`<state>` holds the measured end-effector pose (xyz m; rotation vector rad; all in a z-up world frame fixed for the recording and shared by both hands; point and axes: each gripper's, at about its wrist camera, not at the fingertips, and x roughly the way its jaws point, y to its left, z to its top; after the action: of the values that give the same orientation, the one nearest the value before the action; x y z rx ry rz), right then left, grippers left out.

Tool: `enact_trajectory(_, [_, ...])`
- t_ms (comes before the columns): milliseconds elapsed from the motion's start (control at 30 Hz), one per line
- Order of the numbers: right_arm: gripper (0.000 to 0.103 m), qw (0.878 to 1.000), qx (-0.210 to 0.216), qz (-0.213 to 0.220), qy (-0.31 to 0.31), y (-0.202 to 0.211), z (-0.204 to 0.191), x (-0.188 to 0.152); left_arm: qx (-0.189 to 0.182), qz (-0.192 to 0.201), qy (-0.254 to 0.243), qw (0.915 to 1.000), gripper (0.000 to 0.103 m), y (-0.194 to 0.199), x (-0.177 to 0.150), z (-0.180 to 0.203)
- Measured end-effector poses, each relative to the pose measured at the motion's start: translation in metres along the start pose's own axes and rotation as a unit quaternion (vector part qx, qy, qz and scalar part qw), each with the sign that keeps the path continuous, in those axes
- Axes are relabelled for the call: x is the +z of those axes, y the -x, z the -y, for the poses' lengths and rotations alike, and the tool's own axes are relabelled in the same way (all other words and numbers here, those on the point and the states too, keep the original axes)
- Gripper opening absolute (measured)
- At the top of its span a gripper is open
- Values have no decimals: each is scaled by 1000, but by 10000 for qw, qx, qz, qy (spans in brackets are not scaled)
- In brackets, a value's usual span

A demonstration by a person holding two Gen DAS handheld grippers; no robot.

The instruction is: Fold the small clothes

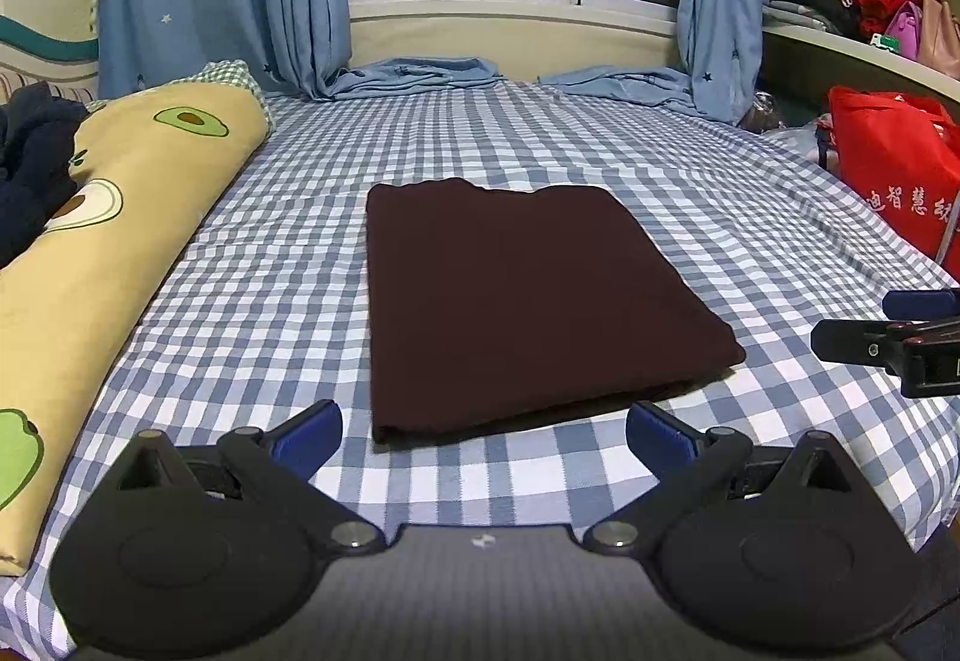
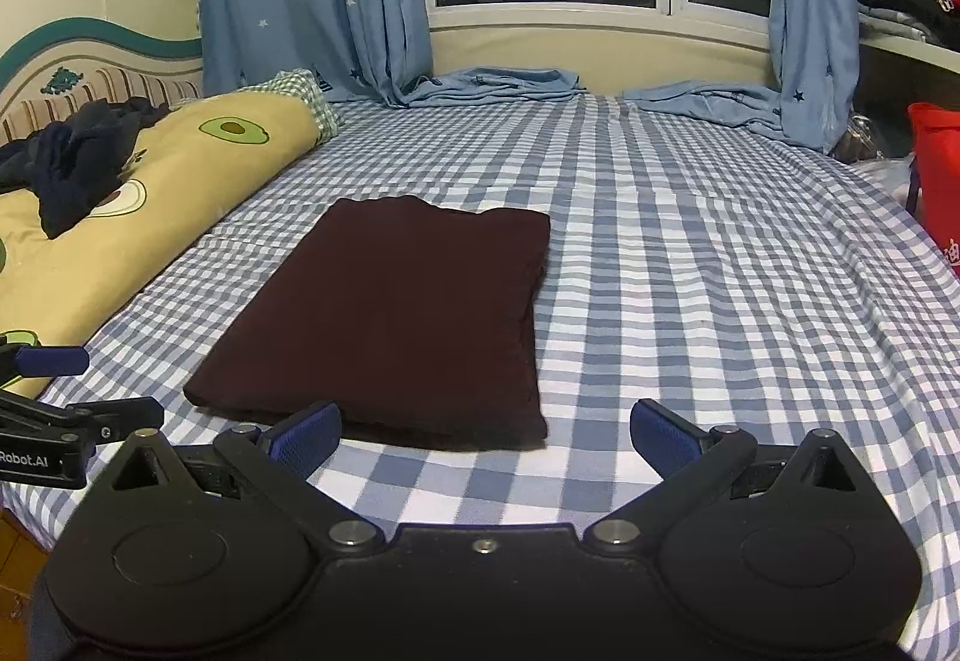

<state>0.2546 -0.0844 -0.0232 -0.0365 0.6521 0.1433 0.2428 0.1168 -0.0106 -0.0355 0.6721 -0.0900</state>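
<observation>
Lying flat at 12 o'clock, your maroon cloth (image 1: 516, 301) is folded square — both claws, left (image 1: 483, 436) and right (image 2: 485, 436), released — bag (image 1: 894, 169) at 2, contents hidden.

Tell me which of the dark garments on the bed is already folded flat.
The maroon garment on the checked sheet, a neat rectangle before both open grippers. The navy garment lies crumpled on the avocado-print pillow.
</observation>
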Motion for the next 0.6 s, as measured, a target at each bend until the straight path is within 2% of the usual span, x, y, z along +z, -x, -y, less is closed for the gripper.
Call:
enact_trajectory(233, [102, 9998, 119, -63, -112, -4, -12, 1, 86, -36, -55, 9999, 102, 1, -3, -15])
enact_trajectory(600, [102, 9993, 345, -137, 105, -1, -37, 1, 28, -107, -17, 9999, 102, -2, -9, -30])
